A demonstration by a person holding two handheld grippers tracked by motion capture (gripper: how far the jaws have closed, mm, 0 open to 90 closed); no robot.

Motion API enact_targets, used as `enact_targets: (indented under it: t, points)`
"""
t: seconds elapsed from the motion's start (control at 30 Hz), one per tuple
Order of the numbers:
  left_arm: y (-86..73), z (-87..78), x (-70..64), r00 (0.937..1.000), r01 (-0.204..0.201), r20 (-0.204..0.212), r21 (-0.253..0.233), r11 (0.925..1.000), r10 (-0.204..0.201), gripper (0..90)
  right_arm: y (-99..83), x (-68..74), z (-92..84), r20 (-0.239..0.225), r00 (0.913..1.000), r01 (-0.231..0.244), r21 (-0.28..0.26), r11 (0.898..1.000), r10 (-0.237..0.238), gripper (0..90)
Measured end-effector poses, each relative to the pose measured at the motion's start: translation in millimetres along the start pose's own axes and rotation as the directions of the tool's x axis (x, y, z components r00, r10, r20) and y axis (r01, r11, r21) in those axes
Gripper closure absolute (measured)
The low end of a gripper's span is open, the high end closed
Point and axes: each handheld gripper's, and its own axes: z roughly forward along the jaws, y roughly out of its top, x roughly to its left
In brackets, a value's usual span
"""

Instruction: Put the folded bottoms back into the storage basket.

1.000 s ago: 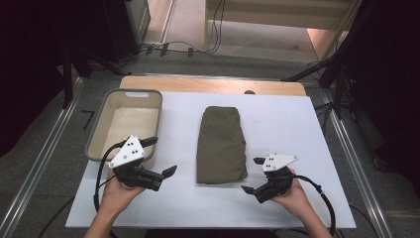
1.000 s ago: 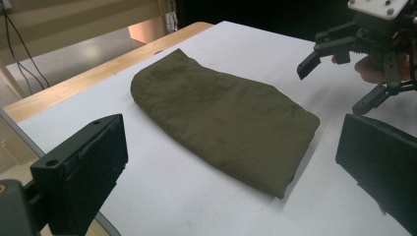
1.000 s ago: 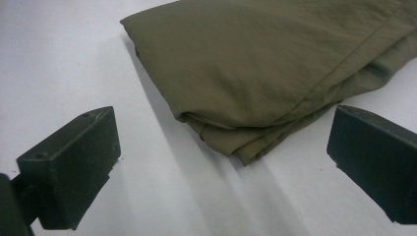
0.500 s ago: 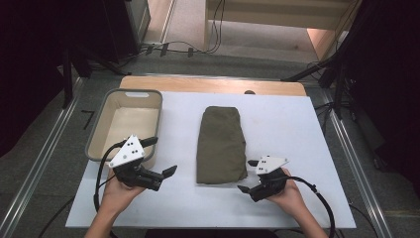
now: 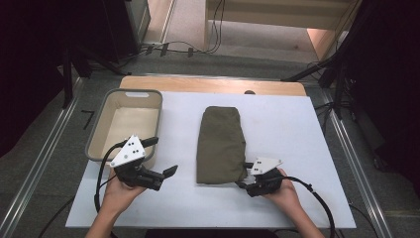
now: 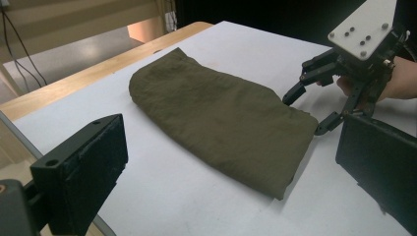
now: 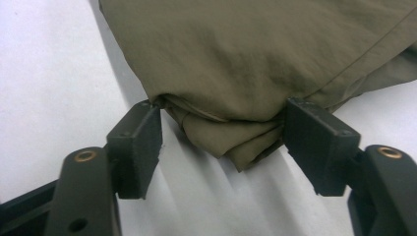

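Surface (image 5: 297,129): a white sheet laid over a wooden top, of which a bare strip is seen along the far edge; grey floor, trailing cables and dark stands are seen beyond it, with metal rails on either side. Bin (image 5: 99,136): beige, rectangular, placed at the left part of the surface, its near right corner just beside the left gripper. Folded garment (image 5: 220,146): olive-green cloth, folded into a long flat bundle, laid near the middle of the surface; its long axis is set from the near edge toward the far edge, the narrower rounded end pointed away from the person and the squarer end toward the person. Left gripper (image 5: 171,170): held in the left hand (image 5: 119,191) over the surface, left of the garment and apart from it; its jaws are spread wide with nothing between them and are pointed toward the cloth, which is seen well ahead of them in the left gripper view. Right gripper (image 5: 242,174): held in the right hand (image 5: 285,191) at the near right corner of the garment; its jaws have just been closing and are set on either side of that corner, the layered cloth edge being bunched between them with both pads (image 7: 140,142) met by the cloth at its sides, in a loose pinch.
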Motion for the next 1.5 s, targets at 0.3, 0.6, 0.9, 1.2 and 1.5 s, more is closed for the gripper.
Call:
enact_targets:
  t: [0.3,0.6,0.9,1.2,1.5]
  points:
    - [-0.1,1.3,-0.7,1.0,-0.002,0.003,0.004,1.0,0.002,0.0,-2.0,-4.3,2.4,-0.038,0.999,-0.023,0.006,1.0,0.024,45.6]
    - [1.6,4.0,-2.3,1.0,-0.002,0.007,0.003,1.0,0.002,0.0,-0.9,-7.6,1.9,-0.03,0.9989,-0.035,0.01,0.999,0.035,62.9]
    - [6.4,10.0,-7.3,0.9998,-0.012,0.015,0.006,0.9999,0.012,0.0,-0.4,-7.9,-1.3,-0.021,0.9998,0.001,0.041,0.999,0.0,82.0]
    - [9.2,17.1,-9.8,0.9997,-0.008,0.024,0.013,0.9999,0.008,0.0,-0.4,-8.2,-1.6,-0.023,0.9997,-0.008,0.038,0.999,0.009,83.3]
    - [17.7,28.9,-15.6,0.9993,-0.012,0.037,0.018,0.9998,0.011,0.0,-0.2,-8.3,-2.0,-0.025,0.9996,-0.011,0.036,0.999,0.012,83.4]
